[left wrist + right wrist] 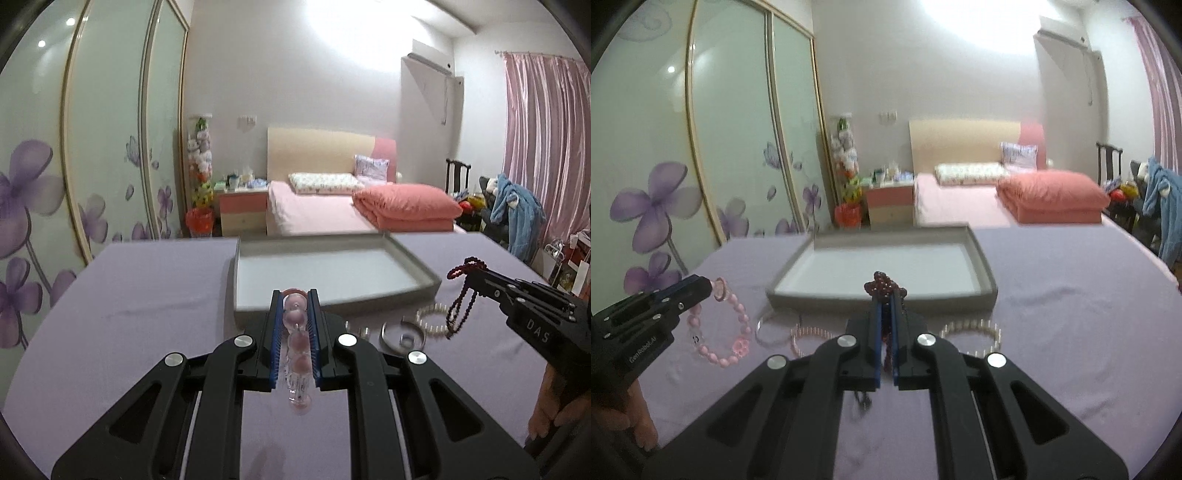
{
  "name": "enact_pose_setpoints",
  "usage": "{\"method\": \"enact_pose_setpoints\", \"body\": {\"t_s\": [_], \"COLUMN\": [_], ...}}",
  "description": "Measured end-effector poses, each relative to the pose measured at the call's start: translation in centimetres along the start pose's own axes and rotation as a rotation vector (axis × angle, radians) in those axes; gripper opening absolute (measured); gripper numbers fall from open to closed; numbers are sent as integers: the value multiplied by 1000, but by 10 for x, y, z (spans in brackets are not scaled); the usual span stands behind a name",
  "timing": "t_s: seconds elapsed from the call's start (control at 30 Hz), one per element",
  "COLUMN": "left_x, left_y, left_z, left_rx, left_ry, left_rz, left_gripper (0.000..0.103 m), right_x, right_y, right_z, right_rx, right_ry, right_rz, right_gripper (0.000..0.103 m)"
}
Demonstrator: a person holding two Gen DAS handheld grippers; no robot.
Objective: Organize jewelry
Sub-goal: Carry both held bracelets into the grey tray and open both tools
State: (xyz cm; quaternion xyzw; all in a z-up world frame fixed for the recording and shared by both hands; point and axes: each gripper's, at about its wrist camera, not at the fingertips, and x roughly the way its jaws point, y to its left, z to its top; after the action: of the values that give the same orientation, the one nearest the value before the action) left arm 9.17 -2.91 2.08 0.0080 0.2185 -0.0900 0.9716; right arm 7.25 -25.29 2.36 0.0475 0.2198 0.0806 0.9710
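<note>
My left gripper (294, 295) is shut on a pink bead bracelet (297, 332), held above the lilac table just before the grey tray (424, 284). In the right wrist view the left gripper (711, 286) shows at the left with the pink bracelet (720, 343) hanging from it. My right gripper (885, 293) is shut on a dark red bead bracelet (884, 286), also before the tray (982, 273). In the left wrist view the right gripper (467, 271) shows at the right with the dark red beads (460, 306) dangling.
On the table lie a pearl bracelet (975, 330), a pale pink bead bracelet (809, 334) and a clear bangle (768, 328). A silver bangle (402, 334) and small rings (364, 332) lie near the tray. A bed and wardrobe stand behind.
</note>
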Motion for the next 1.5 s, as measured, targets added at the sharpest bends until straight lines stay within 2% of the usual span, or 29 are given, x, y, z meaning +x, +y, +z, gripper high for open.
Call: {"method": "enact_pose_setpoints", "body": {"t_s": [0.2,0.5,0.8,1.07,1.3,1.4,1.47,1.5], "left_x": [11,59,117,157,179,187,187,185], "left_y": [-8,-11,-3,1,7,9,13,14], "left_z": [29,46,42,33,40,40,40,41], "left_rx": [3,-20,-60,-87,-91,-111,-129,-132], "left_ry": [-90,-77,9,98,124,149,148,144], "left_rz": [11,23,29,8,2,0,1,0], "left_gripper": [14,14,14,14,14,14,14,15], "right_x": [12,66,138,203,240,247,242,237], "right_y": [-1,-9,-27,-33,-33,-35,-38,-40], "right_z": [32,57,60,53,47,45,47,48], "right_rx": [18,31,84,102,120,139,149,147], "right_ry": [-120,-129,-25,117,202,231,213,192], "right_rz": [-19,-31,-30,-30,-31,-28,-31,-38], "right_gripper": [5,5,5,5,5,13,41,44]}}
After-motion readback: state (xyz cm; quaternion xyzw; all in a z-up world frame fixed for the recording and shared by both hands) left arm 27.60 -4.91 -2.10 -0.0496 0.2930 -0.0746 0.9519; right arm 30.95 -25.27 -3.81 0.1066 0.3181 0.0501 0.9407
